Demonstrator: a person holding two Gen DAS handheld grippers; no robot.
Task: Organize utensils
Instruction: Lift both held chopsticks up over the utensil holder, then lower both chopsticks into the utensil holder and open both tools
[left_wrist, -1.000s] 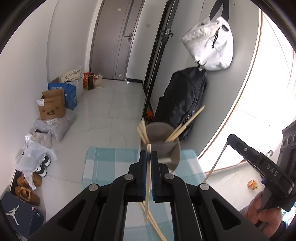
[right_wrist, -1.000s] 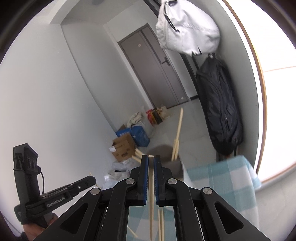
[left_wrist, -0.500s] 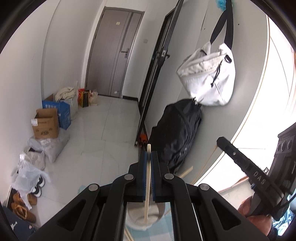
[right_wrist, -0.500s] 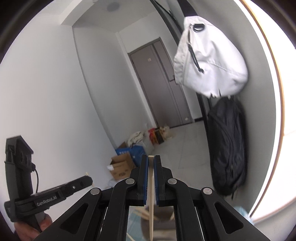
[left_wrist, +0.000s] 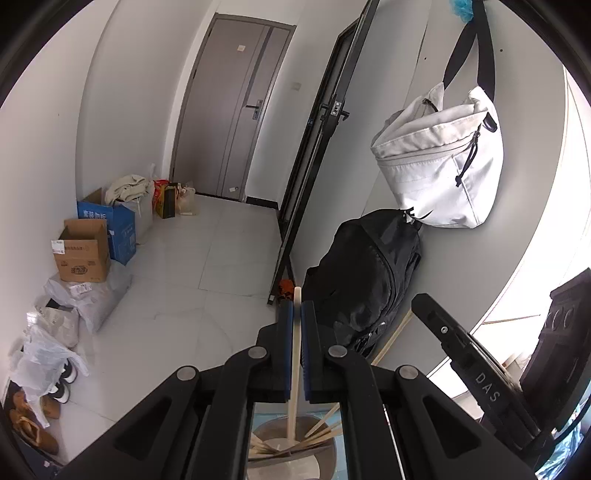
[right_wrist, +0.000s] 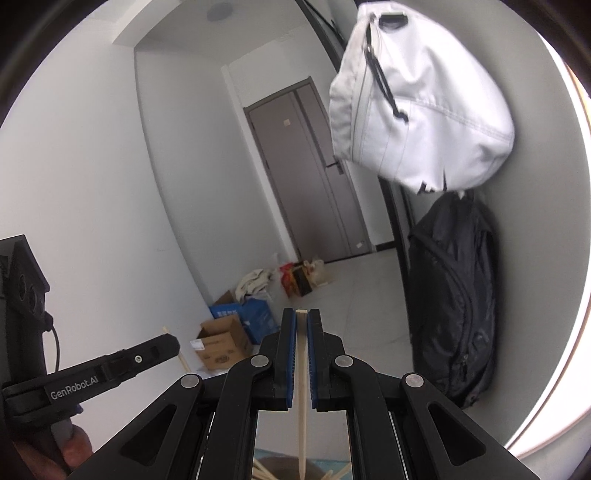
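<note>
My left gripper (left_wrist: 296, 306) is shut on a pale wooden chopstick (left_wrist: 294, 369) held upright, its lower end inside the grey utensil cup (left_wrist: 325, 458) below. Several chopsticks (left_wrist: 321, 434) lean in that cup. My right gripper (right_wrist: 301, 317) is shut on another chopstick (right_wrist: 302, 398), also upright, its tip down over the same cup (right_wrist: 284, 467). The right gripper shows at the right of the left wrist view (left_wrist: 461, 354); the left gripper shows at the left of the right wrist view (right_wrist: 110, 369).
A white bag (left_wrist: 439, 166) hangs on the wall above a black backpack (left_wrist: 365, 280). Cardboard boxes (left_wrist: 83, 251), plastic bags and shoes (left_wrist: 33, 424) line the left wall. A grey door (left_wrist: 236, 107) stands at the far end. A blue checked cloth (right_wrist: 266, 454) lies under the cup.
Both grippers have risen and tilted up over the last second, so the cup dropped to the bottom of both views. Each chopstick stays held.
</note>
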